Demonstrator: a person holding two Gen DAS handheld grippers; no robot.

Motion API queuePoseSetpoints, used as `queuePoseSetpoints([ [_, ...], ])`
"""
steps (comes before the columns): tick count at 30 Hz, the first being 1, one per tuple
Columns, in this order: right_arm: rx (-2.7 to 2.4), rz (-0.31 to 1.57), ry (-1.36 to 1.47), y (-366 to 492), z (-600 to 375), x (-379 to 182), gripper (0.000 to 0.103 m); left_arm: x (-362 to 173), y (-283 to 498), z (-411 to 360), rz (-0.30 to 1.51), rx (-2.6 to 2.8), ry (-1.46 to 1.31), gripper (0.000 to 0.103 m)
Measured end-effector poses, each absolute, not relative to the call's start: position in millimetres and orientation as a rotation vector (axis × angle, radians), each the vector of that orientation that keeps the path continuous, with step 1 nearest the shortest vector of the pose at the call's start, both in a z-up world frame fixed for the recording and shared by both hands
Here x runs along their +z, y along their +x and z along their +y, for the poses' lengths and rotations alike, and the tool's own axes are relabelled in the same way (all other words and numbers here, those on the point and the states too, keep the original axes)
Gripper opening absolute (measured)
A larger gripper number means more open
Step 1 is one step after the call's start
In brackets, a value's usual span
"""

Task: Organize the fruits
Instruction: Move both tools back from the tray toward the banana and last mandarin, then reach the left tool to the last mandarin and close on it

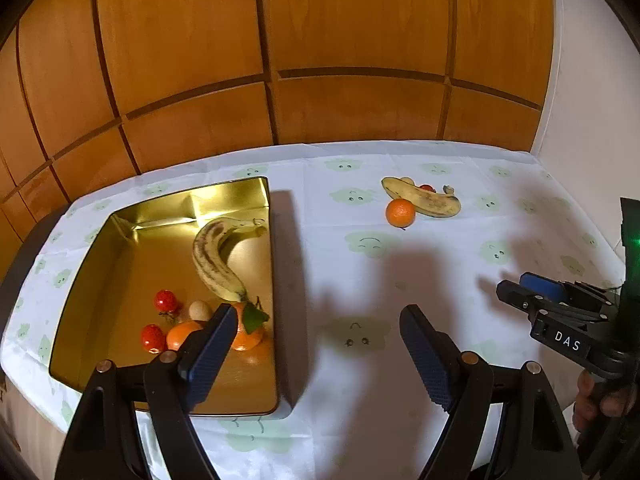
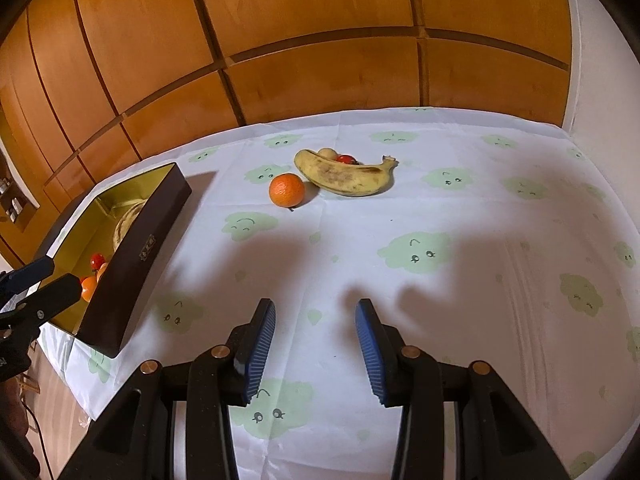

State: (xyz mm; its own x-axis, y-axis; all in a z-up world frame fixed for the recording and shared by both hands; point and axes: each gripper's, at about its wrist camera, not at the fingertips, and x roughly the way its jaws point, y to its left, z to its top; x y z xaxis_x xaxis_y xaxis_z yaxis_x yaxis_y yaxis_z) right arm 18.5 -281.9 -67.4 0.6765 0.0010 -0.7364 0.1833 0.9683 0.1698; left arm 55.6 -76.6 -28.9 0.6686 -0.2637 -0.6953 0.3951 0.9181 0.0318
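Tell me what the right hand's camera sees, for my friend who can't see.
A spotted banana and an orange lie on a cloud-print tablecloth, beyond the empty, open right gripper. A gold-lined box with fruit sits at left.

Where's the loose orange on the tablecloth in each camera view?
Left wrist view: the loose orange sits upper right of centre, touching the near side of the spotted banana.
Right wrist view: the loose orange lies just left of centre, upper half, at the banana's left end.
Shared landmark: the gold-lined box, left of the orange in both.
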Motion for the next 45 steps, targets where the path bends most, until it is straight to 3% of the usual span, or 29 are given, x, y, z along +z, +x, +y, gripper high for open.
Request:
queuePoseSetpoints([
  [15,-0.146,0.825,0.275,17.1,-301.7,-72.9,0.042,-46.2,83.1,-97.7,0.887,-0.431,0.118,0.083],
  [23,-0.167,0.833,0.295,17.7,-314.9,-77.6,0.042,-55.3,112.2,-116.9,0.973,-0.514,0.042,0.066],
  [29,-0.177,0.843,0.306,19.1,-323.5,-81.3,0.042,-65.0,150.5,-144.3,1.021,-0.581,-0.05,0.066],
  [41,-0.19,0.875,0.318,24.9,-339.1,-89.9,0.042,-86.3,211.7,-210.1,1.025,-0.593,0.041,0.066],
  [45,-0.193,0.883,0.33,28.3,-343.1,-92.7,0.042,-96.8,226.2,-222.9,1.037,-0.587,0.078,0.056],
])
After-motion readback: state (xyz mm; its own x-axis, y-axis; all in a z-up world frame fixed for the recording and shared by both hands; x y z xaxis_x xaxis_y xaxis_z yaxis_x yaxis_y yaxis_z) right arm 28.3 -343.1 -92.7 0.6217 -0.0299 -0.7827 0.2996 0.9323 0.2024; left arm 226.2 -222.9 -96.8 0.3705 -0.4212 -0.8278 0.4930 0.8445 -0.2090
